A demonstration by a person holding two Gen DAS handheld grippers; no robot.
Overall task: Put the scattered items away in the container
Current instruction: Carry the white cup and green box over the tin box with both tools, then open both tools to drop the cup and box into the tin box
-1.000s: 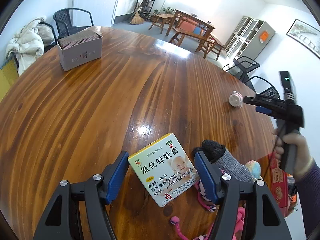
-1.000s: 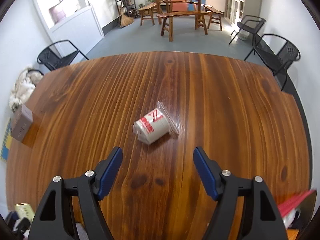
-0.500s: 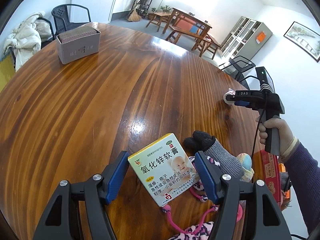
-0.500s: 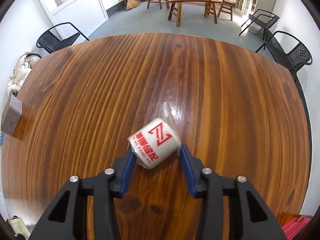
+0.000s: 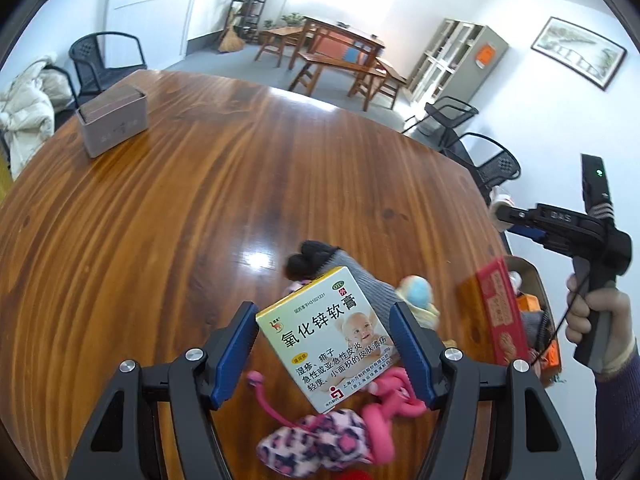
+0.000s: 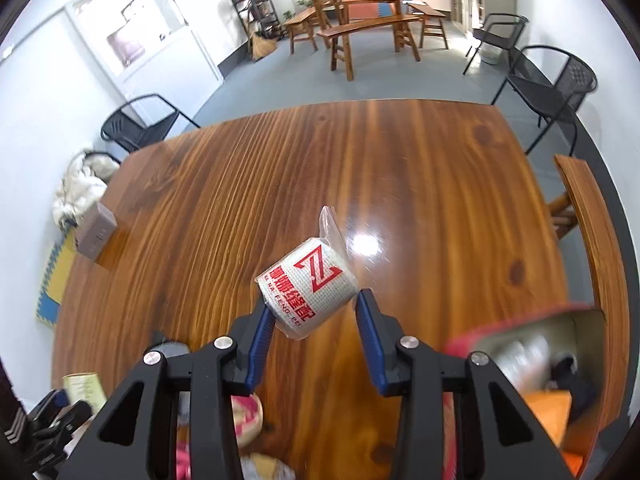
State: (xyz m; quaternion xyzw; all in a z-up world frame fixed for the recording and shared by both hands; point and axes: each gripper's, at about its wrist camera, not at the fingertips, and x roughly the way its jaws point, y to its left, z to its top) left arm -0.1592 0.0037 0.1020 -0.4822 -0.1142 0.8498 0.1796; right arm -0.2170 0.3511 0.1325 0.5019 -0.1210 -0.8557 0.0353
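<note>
My left gripper (image 5: 324, 344) is shut on a yellow-and-white ointment box (image 5: 326, 334) and holds it above a pile of items: a grey-and-black glove (image 5: 320, 268), a pink cord (image 5: 384, 400) and a leopard-print pouch (image 5: 316, 440). My right gripper (image 6: 314, 316) is shut on a white bandage roll (image 6: 306, 288) in clear wrap, lifted off the table. In the left wrist view the right gripper (image 5: 504, 214) is at the right, above the container (image 5: 538, 288) at the table's edge, which holds a red box (image 5: 500, 312).
A grey tissue box (image 5: 114, 124) stands at the table's far left corner. Black chairs (image 6: 548, 92) stand around the wooden table (image 5: 200, 208). The container (image 6: 572, 324) is blurred at the lower right in the right wrist view.
My right gripper closed on the bandage roll and lifted it toward the container. My left gripper lifted the ointment box and moved right over the pile.
</note>
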